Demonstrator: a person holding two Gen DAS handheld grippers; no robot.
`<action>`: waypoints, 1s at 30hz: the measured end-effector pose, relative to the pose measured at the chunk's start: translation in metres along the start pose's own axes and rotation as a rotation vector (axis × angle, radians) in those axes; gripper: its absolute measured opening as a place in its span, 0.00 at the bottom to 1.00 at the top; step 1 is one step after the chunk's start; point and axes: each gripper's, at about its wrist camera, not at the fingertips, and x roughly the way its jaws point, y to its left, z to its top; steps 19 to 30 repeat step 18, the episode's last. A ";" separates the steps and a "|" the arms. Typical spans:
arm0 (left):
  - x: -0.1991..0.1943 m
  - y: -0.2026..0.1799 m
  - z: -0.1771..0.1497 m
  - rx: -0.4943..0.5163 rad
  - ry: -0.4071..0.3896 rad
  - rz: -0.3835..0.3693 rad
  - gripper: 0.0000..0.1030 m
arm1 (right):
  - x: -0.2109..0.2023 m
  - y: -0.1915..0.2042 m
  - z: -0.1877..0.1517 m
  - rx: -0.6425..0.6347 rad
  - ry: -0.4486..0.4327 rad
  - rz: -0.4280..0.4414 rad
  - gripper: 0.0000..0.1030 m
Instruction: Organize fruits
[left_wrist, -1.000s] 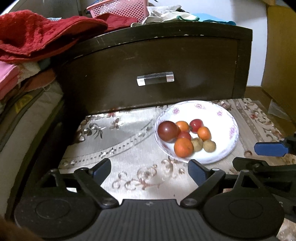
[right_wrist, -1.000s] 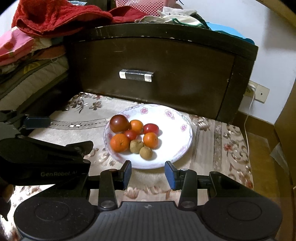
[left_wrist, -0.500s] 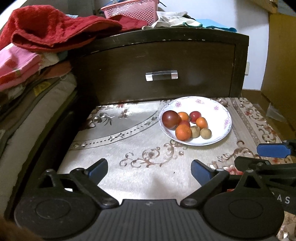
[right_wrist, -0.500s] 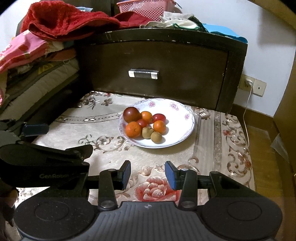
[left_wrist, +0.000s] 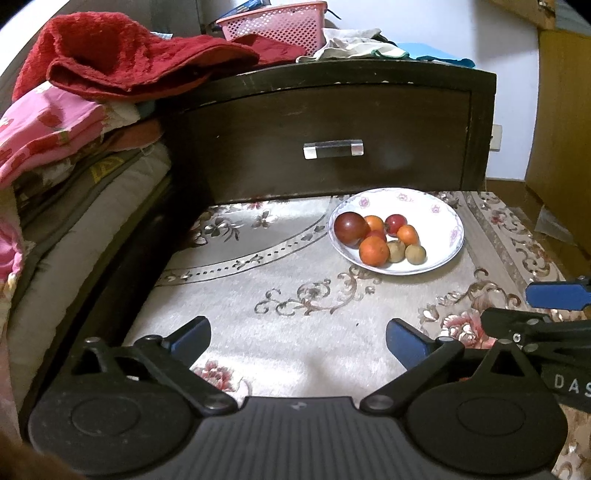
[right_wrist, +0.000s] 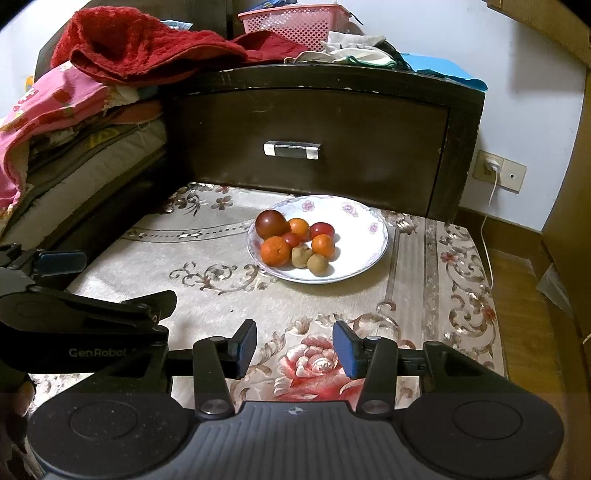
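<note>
A white flowered plate (left_wrist: 439, 221) (right_wrist: 354, 221) sits on the patterned cloth in front of the dark drawer. It holds several fruits in a cluster: a dark red plum (left_wrist: 349, 228) (right_wrist: 271, 224), oranges (left_wrist: 373, 251) (right_wrist: 275, 251), small red fruits (left_wrist: 396, 223) and two brown kiwis (left_wrist: 415, 254) (right_wrist: 317, 264). My left gripper (left_wrist: 297, 338) is open and empty, well short of the plate. My right gripper (right_wrist: 294, 349) is open and empty, also back from the plate. Each gripper shows at the edge of the other's view.
A dark wooden drawer (left_wrist: 332, 147) with a clear handle (right_wrist: 291, 150) stands behind the plate. Red towel (left_wrist: 122, 55), pink basket (right_wrist: 295, 20) and clothes lie on top. Folded bedding (left_wrist: 55, 155) is stacked at left. A wall socket with cord (right_wrist: 491, 166) is at right.
Both grippers have pulled back from the plate, which now looks smaller and farther away. Both stay open and empty. The fruits have not moved.
</note>
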 end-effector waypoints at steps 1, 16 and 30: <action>-0.001 0.001 -0.001 -0.003 0.001 0.003 1.00 | -0.002 0.000 -0.001 0.001 -0.002 0.001 0.40; -0.022 -0.006 -0.019 0.036 -0.028 0.000 1.00 | -0.015 0.002 -0.014 0.019 0.011 -0.013 0.41; -0.024 -0.005 -0.019 0.034 -0.034 0.003 1.00 | -0.016 0.002 -0.016 0.022 0.015 -0.013 0.41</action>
